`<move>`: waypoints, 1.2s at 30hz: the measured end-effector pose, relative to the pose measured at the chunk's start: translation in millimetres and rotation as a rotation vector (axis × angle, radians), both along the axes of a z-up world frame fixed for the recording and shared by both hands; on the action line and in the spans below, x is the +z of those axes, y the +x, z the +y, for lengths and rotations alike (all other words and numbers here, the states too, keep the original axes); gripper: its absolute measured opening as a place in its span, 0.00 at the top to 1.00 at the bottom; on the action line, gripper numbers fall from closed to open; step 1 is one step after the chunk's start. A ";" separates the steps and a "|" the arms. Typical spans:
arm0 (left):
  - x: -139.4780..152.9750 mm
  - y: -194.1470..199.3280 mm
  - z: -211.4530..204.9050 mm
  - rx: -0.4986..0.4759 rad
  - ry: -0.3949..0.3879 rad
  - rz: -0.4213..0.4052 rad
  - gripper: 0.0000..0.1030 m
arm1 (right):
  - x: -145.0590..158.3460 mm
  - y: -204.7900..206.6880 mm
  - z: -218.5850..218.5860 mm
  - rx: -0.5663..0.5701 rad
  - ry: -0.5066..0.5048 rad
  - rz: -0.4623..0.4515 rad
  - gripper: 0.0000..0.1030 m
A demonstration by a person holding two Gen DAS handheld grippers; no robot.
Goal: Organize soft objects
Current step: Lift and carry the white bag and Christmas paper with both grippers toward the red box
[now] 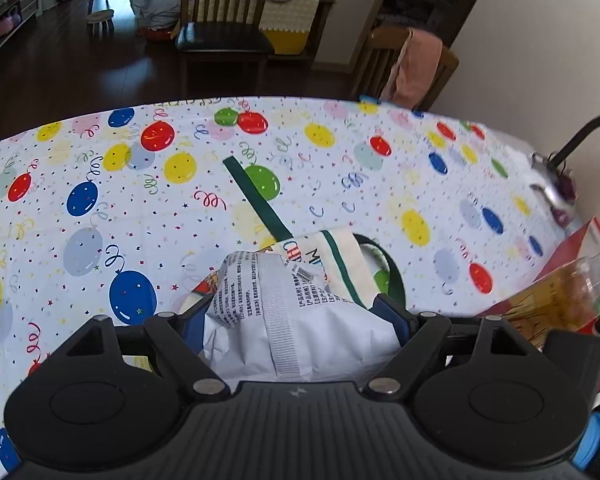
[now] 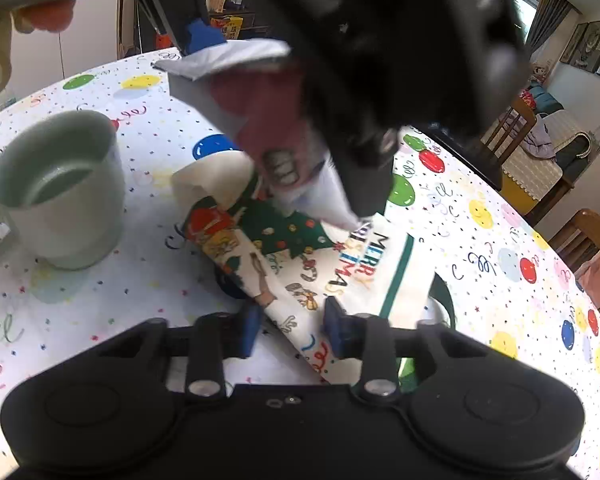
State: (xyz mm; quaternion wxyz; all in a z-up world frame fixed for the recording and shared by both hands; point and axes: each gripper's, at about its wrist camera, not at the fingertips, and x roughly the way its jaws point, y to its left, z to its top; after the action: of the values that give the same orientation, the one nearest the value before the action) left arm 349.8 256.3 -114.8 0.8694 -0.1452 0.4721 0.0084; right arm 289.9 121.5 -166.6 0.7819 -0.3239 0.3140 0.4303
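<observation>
My left gripper (image 1: 296, 316) is shut on a white snack pouch (image 1: 288, 320) with printed text, held above a cream Christmas tote bag (image 1: 340, 264) with dark green straps (image 1: 256, 196). In the right wrist view the same pouch (image 2: 260, 120), white and pink, hangs blurred under the left gripper over the tote bag (image 2: 300, 264), which reads "MERRY CHRISTMAS". My right gripper (image 2: 290, 328) is partly open, its blue pads on either side of the bag's near edge; no firm grasp shows.
A pale green mug (image 2: 60, 192) stands left of the bag on the balloon-print tablecloth (image 1: 100, 208). A red paper bag and a clear bottle (image 1: 572, 288) sit at the right. Wooden chairs (image 1: 224, 12) stand beyond the table's far edge.
</observation>
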 end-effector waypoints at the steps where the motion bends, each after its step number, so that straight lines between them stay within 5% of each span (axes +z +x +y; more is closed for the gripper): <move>1: 2.7 -2.6 0.9 0.009 -0.004 -0.009 0.19 | 1.7 -1.6 1.7 -0.002 0.001 0.009 0.88; 8: 35.4 -28.6 -0.3 0.038 -0.020 -0.117 0.19 | 26.3 -11.8 -4.8 -0.084 0.091 0.072 0.98; 20: 85.8 -60.4 -19.2 -0.016 -0.001 -0.248 0.19 | 70.2 -9.8 -70.3 -0.266 0.283 0.267 0.98; 36: 115.1 -102.0 -38.5 -0.105 -0.060 -0.337 0.25 | 108.7 -57.4 -163.4 -0.451 0.498 0.470 0.99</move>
State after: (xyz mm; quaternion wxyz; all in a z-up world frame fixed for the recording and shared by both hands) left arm 247.8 217.9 0.4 0.9308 -0.1457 0.3267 -0.0757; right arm 232.4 -41.9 -57.9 0.8181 0.0591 0.4334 0.3733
